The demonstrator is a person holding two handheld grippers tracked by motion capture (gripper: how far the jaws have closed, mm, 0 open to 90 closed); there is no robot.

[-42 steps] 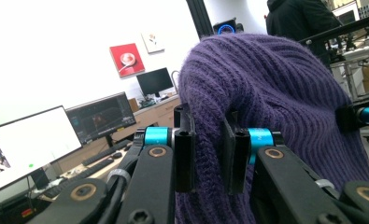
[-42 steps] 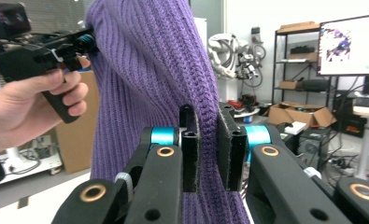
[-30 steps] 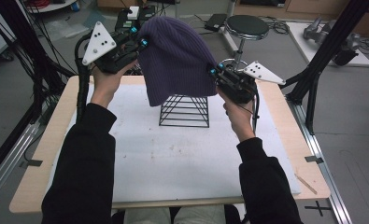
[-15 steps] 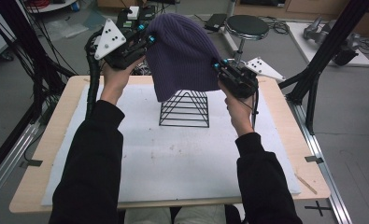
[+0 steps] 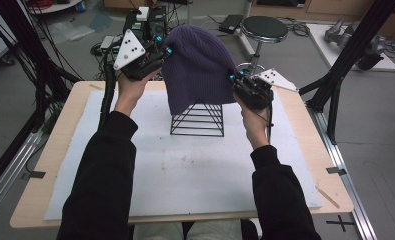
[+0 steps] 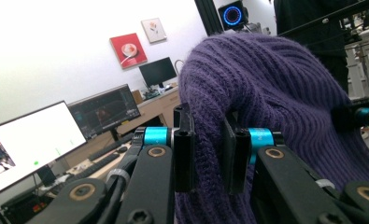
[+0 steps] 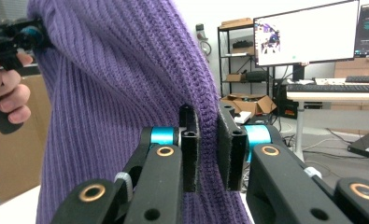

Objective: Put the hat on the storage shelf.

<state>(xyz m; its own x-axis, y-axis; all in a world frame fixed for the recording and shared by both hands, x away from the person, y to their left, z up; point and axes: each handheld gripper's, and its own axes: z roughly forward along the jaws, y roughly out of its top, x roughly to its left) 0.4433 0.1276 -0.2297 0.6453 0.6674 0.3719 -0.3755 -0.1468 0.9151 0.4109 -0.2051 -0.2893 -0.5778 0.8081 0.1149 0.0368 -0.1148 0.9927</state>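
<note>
Purple ribbed knit beanie point(image 5: 197, 67) sits in the upper centre of the high view, stretched between both claws, its lower hem draped over the peak of the black wire pyramid-shaped stand point(image 5: 197, 120).

Left claw point(image 5: 161, 50), upper left of the hat: clamped on the knit edge; in the left gripper view a fold of fabric is pinched between the jaws. Right claw point(image 5: 233, 79), at the hat's right side: likewise clamped on the hem, and the right gripper view shows the ribbed edge squeezed between its jaws.

Stand is centre frame on the white mat point(image 5: 185, 170) covering the wooden worktop point(image 5: 65, 120).

Progress, my read: pickup and spreading the opening are done, and the hat is lined up over the stand. Left to do: pull it down so the pyramid fills the crown, then let go on both sides. Most of the wire frame is exposed below the hem, so call it roughly mid-task. Can't tell whether the tip is inside the opening or just behind the fabric.
</note>
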